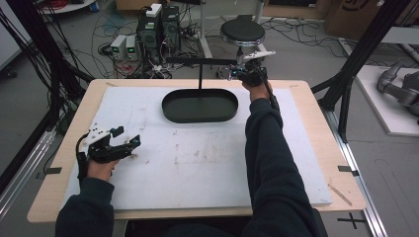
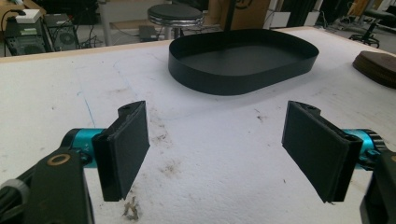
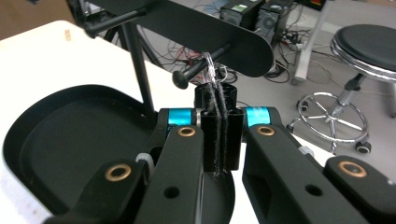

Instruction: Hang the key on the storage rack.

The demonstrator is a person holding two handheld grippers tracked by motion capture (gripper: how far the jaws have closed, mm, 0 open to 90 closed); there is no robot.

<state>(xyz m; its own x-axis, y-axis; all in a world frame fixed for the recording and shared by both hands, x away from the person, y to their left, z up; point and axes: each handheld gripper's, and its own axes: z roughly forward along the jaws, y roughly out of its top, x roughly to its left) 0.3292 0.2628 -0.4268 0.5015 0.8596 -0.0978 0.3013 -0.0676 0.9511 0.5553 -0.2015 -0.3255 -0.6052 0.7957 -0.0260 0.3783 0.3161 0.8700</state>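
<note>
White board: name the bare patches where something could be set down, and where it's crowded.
Bare: the white board between the left gripper and the right sleeve, in front of the black tray. Crowded: the far edge, where the right gripper works at the stand's crossbar.

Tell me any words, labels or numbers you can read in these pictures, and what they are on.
None can be read.
Brown cardboard box beyond the table: a dark printed mark, cut off and blurred.
Black computer towers on the floor: small panels, too blurred to read.
The black oval metal tray bears no text.
</note>
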